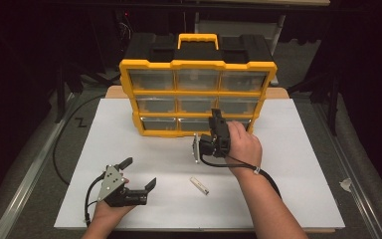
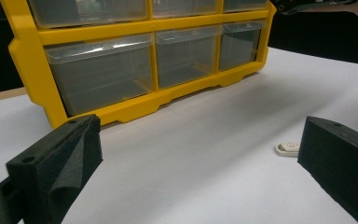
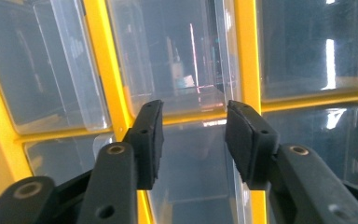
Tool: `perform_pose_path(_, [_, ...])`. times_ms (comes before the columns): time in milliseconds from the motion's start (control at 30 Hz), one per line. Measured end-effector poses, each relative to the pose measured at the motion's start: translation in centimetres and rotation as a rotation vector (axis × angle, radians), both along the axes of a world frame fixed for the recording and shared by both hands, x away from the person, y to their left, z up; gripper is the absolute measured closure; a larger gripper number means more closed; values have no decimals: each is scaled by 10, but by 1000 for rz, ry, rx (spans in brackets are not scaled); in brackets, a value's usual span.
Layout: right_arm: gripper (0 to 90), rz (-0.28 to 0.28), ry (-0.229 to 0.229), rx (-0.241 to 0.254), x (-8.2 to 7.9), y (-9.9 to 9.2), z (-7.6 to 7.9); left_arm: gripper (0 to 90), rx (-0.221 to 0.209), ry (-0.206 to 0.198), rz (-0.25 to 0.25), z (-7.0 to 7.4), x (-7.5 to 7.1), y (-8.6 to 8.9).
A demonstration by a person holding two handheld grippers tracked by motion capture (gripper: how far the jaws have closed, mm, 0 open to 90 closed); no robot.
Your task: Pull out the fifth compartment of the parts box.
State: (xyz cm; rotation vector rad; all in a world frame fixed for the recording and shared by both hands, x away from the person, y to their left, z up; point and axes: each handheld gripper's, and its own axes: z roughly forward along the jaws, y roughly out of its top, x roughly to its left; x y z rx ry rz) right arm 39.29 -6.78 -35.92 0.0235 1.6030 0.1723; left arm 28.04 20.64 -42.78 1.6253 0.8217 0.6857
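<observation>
Right gripper view: right gripper jaws partly open, nothing gripped, clear drawer of yellow organizer just beyond fingertips. Left gripper wide open, empty; small white piece beside its right finger.

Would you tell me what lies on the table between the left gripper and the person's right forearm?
A small white stick-shaped item lies flat on the white table between the left gripper and the right forearm, apart from both, as the high view shows.

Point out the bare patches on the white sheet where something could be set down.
Free: the left strip between the yellow organizer and the left tongs, and the right part of the white sheet beyond the forearm. Crowded: the front middle, where the right tongs stand open at the bottom drawers and a small white stick lies.
</observation>
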Motion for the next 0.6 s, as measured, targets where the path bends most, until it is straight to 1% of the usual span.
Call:
perform_pose_path(100, [606,-1,-3,1,3,3,3,3,-2,0,-2,0,0,0])
perform_pose_path(133, [609,-5,2,16,3,4,3,3,-2,1,-2,0,0,0])
perform_pose_path(200, [612,0,-9,-11,5,6,8,3,-1,1,-3,0,0,0])
perform_pose_path(233, [613,6,-12,-5,7,6,9,2,0,2,-3,0,0,0])
perform_pose_path(300, [614,-2,-9,-1,9,7,11,3,0,2,-3,0,1,0])
perform_pose_path(333, [614,0,-11,-9,10,8,13,3,0,2,-3,0,1,0])
perform_pose_path(367, [618,-1,-12,1,11,8,12,3,-1,2,-3,0,1,0])
perform_pose_path(400, [618,4,-18,-17,12,9,15,3,-2,2,-3,0,1,0])
perform_pose_path(433, [619,7,-20,-21,14,9,16,3,-3,2,-3,0,1,0])
perform_pose_path(467, [623,0,-15,-9,14,10,16,3,-3,2,-4,0,1,0])
perform_pose_path(500, [624,-3,-16,-11,15,10,16,3,-4,2,-4,0,1,0])
perform_pose_path(533, [624,-1,-18,-26,16,11,18,3,-5,2,-4,0,1,0])
perform_pose_path(567, [624,-9,-12,-4,17,12,16,3,-5,2,-4,0,1,0])
perform_pose_path(600, [624,-4,-16,-19,18,12,19,3,-6,2,-4,0,1,0])
